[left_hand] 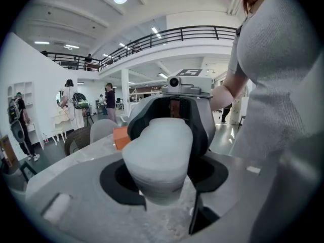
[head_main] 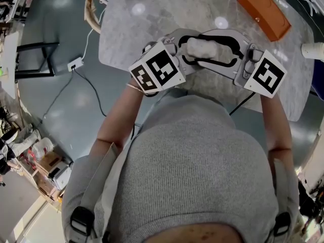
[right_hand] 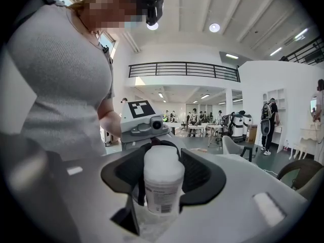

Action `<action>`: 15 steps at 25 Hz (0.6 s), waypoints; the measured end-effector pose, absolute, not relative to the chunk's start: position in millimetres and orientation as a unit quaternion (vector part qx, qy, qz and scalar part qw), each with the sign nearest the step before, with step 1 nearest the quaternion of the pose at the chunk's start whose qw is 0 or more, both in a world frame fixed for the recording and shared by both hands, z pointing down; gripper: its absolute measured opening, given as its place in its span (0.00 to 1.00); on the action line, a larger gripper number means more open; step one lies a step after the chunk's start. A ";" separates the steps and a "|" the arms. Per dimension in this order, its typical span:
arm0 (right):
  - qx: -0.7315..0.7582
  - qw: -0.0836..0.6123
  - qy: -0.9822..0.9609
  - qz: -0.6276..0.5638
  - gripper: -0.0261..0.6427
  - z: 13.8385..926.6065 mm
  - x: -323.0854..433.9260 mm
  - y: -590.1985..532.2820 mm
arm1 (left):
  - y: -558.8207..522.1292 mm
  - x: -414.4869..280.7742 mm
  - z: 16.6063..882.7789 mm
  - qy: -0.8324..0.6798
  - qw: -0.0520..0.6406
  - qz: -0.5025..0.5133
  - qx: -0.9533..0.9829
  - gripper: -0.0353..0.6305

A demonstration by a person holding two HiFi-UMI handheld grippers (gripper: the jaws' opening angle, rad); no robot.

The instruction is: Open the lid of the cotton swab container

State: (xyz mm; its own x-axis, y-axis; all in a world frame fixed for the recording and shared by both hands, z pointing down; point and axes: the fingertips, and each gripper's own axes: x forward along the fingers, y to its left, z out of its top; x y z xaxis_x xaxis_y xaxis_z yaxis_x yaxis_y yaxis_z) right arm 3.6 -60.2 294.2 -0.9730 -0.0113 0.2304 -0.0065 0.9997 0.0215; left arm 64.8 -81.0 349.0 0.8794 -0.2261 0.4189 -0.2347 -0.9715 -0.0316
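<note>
**Surroundings.** A pale marbled surface (head_main: pixel 152 29) fills the upper part of the head view, with grey floor (head_main: pixel 61 95) to its left. A person in a grey knit top (head_main: pixel 202 161) stands at the near edge of the surface, forearms reaching forward and one gripper in each hand.

**Grippers.** The left gripper (head_main: pixel 190 49) and the right gripper (head_main: pixel 228 53) point at each other, nose to nose, over the near edge of the surface. Each one's marker cube faces up toward the head camera.

**Other items.** An orange case (head_main: pixel 263 11) lies on the far right of the surface, well apart from the grippers. A wicker chair (head_main: pixel 92 11) stands beside the far left corner. A white power strip (head_main: pixel 75 64) lies on the floor with its cable trailing away.

**Task item.** The cotton swab container (head_main: pixel 205 48), pale and translucent, lies crosswise between the two grippers, one end reaching into each.

**Left fingers.** They are clenched on the container. In the left gripper view its wide pale end sits wedged between the dark pads (left_hand: pixel 117 182), with the opposing gripper directly behind it.

**Right fingers.** They are released. In the right gripper view they stand either side of the container's narrower end, which carries a printed label (right_hand: pixel 162 199), but they do not press on it.

**Lid.** Whether it is lifted cannot be made out in any view.
</note>
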 end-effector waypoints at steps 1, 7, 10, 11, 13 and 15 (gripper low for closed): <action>0.004 0.117 -0.993 -0.010 0.37 294.6 3.4 -60.0 | -80.9 64.8 349.6 -0.119 0.009 0.215 0.969 0.42; 0.003 0.117 -0.993 -0.002 0.37 293.9 3.4 -59.9 | -80.7 64.5 348.5 -0.124 0.010 0.212 0.969 0.41; 0.001 0.123 -0.992 0.002 0.37 294.8 2.9 -60.2 | -81.2 63.7 348.6 -0.126 0.010 0.211 0.969 0.41; -0.001 0.124 -0.992 0.004 0.37 295.2 2.8 -60.5 | -81.5 63.5 348.9 -0.127 0.009 0.211 0.969 0.41; -0.003 0.125 -0.992 0.007 0.37 295.3 2.8 -60.8 | -81.9 63.5 349.1 -0.129 0.008 0.211 0.969 0.41; -0.005 0.125 -0.992 0.011 0.37 295.0 2.8 -61.0 | -81.8 63.3 348.4 -0.130 0.010 0.210 0.969 0.41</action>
